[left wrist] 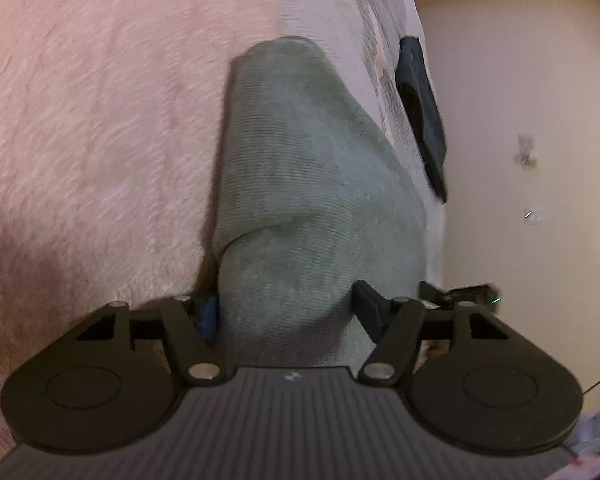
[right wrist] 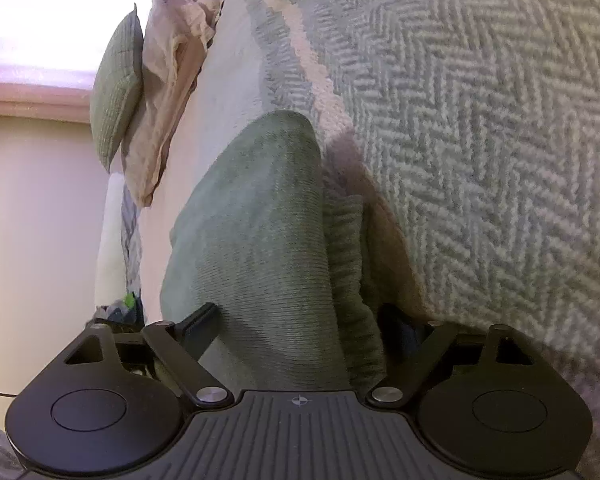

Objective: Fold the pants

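Left wrist view
Bed: the pale pink, fuzzy-woven bed cover [left wrist: 100, 128] fills most of the frame and is my landmark here.
Pants: the grey-green ribbed knit pants [left wrist: 300, 184], folded into a thick bundle, lie on that cover and run from its far part down into my jaws.
My left gripper [left wrist: 288, 312]: its jaws stand apart with the near end of the pants between them; the blue-padded finger [left wrist: 209, 316] is against the cloth on one side, the other black finger [left wrist: 370, 308] just beside it on the other, so I am not clamping the bundle.
Dark cloth: a dark grey folded garment [left wrist: 420, 112] hangs at the cover's far edge, well apart from the pants.
Wall: a cream wall [left wrist: 520, 80] lies past that edge.

Right wrist view
Bed: the grey-and-white herringbone blanket [right wrist: 480, 140] is my landmark.
Pants: the same bundle [right wrist: 260, 248] lies against the blanket's edge.
My right gripper [right wrist: 300, 332]: spread wide, pants between the fingers, neither pressing.
Pillows: a green ribbed cushion [right wrist: 116, 92] and a crumpled beige pillow [right wrist: 172, 80] sit beyond the pants.
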Tool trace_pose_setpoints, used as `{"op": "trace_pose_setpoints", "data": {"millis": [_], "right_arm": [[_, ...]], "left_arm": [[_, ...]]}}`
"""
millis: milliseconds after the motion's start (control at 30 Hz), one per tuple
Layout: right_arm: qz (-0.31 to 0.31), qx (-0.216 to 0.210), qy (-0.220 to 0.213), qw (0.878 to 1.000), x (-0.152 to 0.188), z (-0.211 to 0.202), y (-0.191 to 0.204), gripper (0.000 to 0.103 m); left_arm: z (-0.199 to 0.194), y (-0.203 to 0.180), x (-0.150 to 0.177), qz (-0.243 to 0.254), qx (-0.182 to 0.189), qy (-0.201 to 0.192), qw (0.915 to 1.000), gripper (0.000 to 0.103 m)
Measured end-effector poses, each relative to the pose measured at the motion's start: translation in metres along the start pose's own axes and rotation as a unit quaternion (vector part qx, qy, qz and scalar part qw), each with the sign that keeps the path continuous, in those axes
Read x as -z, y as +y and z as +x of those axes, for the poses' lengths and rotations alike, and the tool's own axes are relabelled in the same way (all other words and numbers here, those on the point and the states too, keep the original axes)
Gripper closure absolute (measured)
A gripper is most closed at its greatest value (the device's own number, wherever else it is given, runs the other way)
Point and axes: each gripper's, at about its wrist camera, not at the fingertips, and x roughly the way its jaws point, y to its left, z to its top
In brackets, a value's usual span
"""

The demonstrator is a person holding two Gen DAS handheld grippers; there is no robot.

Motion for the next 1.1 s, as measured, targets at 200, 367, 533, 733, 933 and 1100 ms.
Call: {"op": "trace_pose_setpoints", "data": {"millis": [200, 367, 533, 733, 933, 1100], "right_arm": [[-0.004, 0.005, -0.02, 1.0, 0.002, 0.019, 0.011, 0.026], [-0.012, -0.006, -0.04, 0.999, 0.008, -0.008, 0.03, 0.065], [-0.014, 0.006, -0.022, 1.0, 0.003, -0.006, 0.039, 0.053], [-0.018, -0.005, 0.029, 0.999, -0.01, 0.021, 0.008, 0.028], [-0.017, -0.062, 0.025, 0.998, -0.009, 0.049, 0.016, 0.058], [0.005, -0.059, 0.013, 0.998, -0.014, 0.02, 0.034, 0.06]], "left_arm": [[0.013, -0.008, -0.003, 0.012, -0.005, -0.01, 0.9999, 0.052], [-0.002, -0.039, -0.002, 0.041, -0.03, -0.022, 0.9985, 0.064], [-0.009, -0.061, -0.001, 0.054, -0.079, -0.027, 0.995, 0.065], [0.009, -0.041, -0.001, 0.029, -0.086, -0.023, 0.9956, 0.06], [0.005, -0.049, -0.001, 0.041, -0.105, -0.029, 0.9932, 0.063], [0.011, -0.096, -0.011, 0.072, -0.115, -0.036, 0.9901, 0.066]]}}
